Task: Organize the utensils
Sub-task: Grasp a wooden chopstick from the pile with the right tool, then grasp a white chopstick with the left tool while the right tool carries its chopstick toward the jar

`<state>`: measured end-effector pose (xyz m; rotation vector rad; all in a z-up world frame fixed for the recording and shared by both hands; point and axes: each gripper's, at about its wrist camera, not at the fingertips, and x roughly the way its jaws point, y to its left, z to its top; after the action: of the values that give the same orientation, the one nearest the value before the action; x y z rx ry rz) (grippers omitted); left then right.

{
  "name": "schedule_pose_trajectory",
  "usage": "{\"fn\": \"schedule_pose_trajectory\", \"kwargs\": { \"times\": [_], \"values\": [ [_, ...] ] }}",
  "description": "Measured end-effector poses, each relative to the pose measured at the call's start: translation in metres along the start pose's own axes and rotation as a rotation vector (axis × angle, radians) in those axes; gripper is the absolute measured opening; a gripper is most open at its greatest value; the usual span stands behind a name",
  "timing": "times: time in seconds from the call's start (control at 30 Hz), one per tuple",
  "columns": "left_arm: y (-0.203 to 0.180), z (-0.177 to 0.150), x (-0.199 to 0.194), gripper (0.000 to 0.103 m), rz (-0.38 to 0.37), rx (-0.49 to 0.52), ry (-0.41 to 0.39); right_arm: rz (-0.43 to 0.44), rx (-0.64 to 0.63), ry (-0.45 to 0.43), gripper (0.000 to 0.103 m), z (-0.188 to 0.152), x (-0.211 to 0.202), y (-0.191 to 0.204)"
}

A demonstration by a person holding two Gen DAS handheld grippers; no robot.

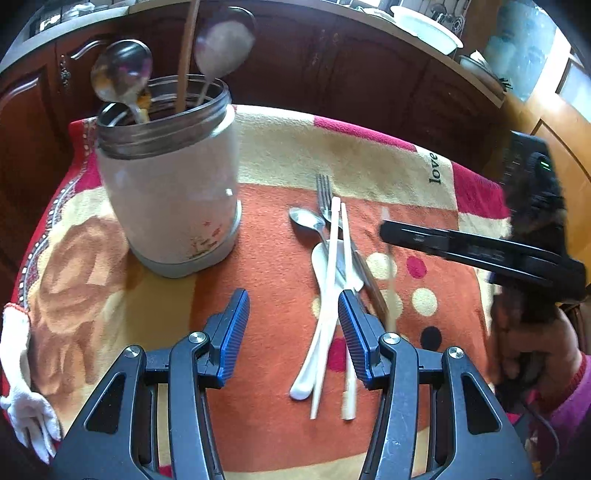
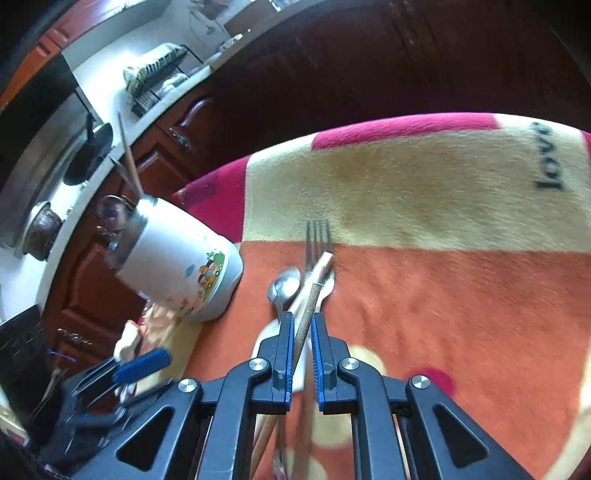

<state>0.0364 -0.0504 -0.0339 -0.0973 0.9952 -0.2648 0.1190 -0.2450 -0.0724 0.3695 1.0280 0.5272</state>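
A white utensil jar (image 1: 173,192) stands on the patterned cloth and holds two metal spoons (image 1: 122,74) and a brown chopstick (image 1: 186,55). A pile lies right of it: fork (image 1: 324,192), metal spoon (image 1: 306,221), white ceramic spoon (image 1: 319,295), white chopsticks (image 1: 332,295). My left gripper (image 1: 293,314) is open and empty, low over the near end of the pile. My right gripper (image 2: 303,325) is nearly shut around a brown chopstick (image 2: 308,310) above the fork (image 2: 317,240) and spoon (image 2: 284,288); the jar (image 2: 181,273) is to its left. The right gripper also shows in the left wrist view (image 1: 384,230).
The cloth (image 1: 280,147) ends at the far edge, with dark wooden cabinets (image 1: 332,66) beyond. A white bowl (image 1: 424,26) sits on the counter. A white cloth (image 1: 22,387) hangs at the table's left edge. A dish rack (image 2: 159,77) stands on the counter.
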Motion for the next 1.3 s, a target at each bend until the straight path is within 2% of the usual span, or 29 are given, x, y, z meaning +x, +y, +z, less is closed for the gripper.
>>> {"fn": "schedule_pose_trajectory", "kwargs": {
  "times": [0.1, 0.33, 0.4, 0.53, 0.87, 0.93, 1.0, 1.13, 1.3],
  "values": [
    [-0.008, 0.004, 0.007, 0.049, -0.003, 0.014, 0.007, -0.020, 0.006, 0.004, 0.008, -0.005, -0.020, -0.015],
    [-0.033, 0.025, 0.026, 0.049, -0.007, 0.083, 0.019, -0.189, 0.070, -0.004, 0.009, -0.013, -0.043, -0.062],
    [-0.042, 0.033, 0.034, 0.048, -0.013, 0.106, 0.028, -0.166, 0.108, -0.006, 0.009, -0.016, -0.046, -0.073],
    [-0.052, 0.044, 0.050, 0.036, -0.018, 0.130, 0.063, -0.119, 0.134, -0.014, 0.009, -0.019, -0.046, -0.077],
    [-0.068, 0.068, 0.094, 0.031, 0.060, 0.185, 0.126, -0.079, 0.139, 0.021, 0.009, -0.018, -0.037, -0.083],
    [-0.068, 0.070, 0.101, 0.014, 0.067, 0.192, 0.143, -0.077, 0.139, 0.027, 0.009, -0.016, -0.034, -0.084],
    [-0.066, 0.072, 0.105, 0.007, 0.070, 0.190, 0.149, -0.072, 0.135, 0.023, 0.009, -0.015, -0.033, -0.084],
    [-0.056, 0.074, 0.096, 0.006, 0.011, 0.152, 0.136, -0.076, 0.108, -0.019, 0.009, -0.017, -0.039, -0.080],
    [-0.041, 0.073, 0.061, 0.005, -0.067, 0.127, 0.094, -0.075, 0.078, -0.077, 0.009, -0.019, -0.055, -0.066]
  ]
}}
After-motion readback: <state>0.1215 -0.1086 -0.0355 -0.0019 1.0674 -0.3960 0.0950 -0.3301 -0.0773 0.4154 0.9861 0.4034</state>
